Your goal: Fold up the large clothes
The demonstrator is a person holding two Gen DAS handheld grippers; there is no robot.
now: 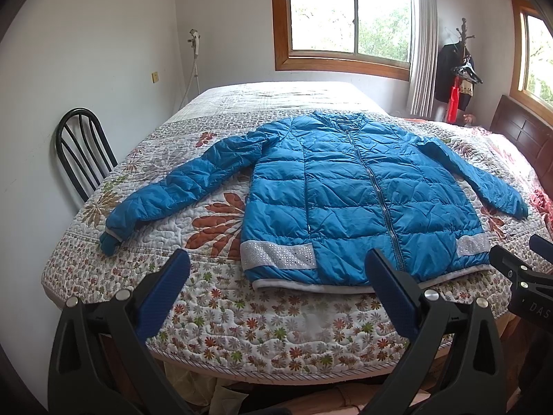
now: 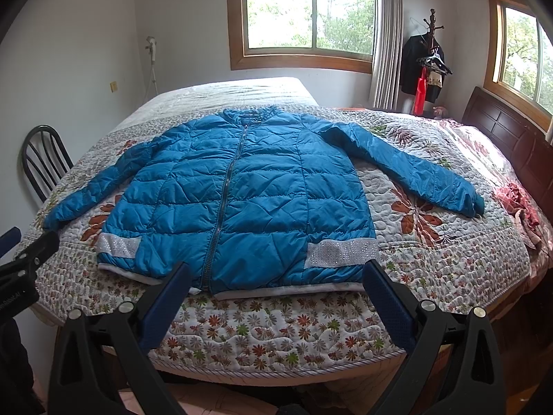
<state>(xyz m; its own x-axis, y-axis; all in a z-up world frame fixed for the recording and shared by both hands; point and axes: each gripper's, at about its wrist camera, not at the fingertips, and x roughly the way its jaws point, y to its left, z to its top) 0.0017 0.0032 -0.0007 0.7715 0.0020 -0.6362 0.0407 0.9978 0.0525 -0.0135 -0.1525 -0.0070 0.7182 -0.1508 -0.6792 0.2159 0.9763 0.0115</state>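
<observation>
The only readable writing was on the neighbouring tool: in the left wrist view the right hand-held gripper showed the white letters "DAS" on its black body at the frame's right edge, the rest cut off. In the right wrist view the left hand-held gripper carried a line of small white print at the frame's left edge, too blurred to read.

A blue quilted puffer jacket lay flat, front side up and zipped, on the floral quilt of the bed. Its long axis ran from collar to hem, the collar pointing away toward the window and the hem with its silver sequinned bands lying near the closest edge of the bed. Both sleeves were spread out sideways and angled down toward the hem.

The left hand-held gripper hovered above the near bed edge with its blue pads spread wide and nothing between them. The right hand-held gripper was likewise wide apart and empty, its pads just short of the hem. A black metal chair stood beside the bed, and a coat rack with dark clothes stood in the far corner.
</observation>
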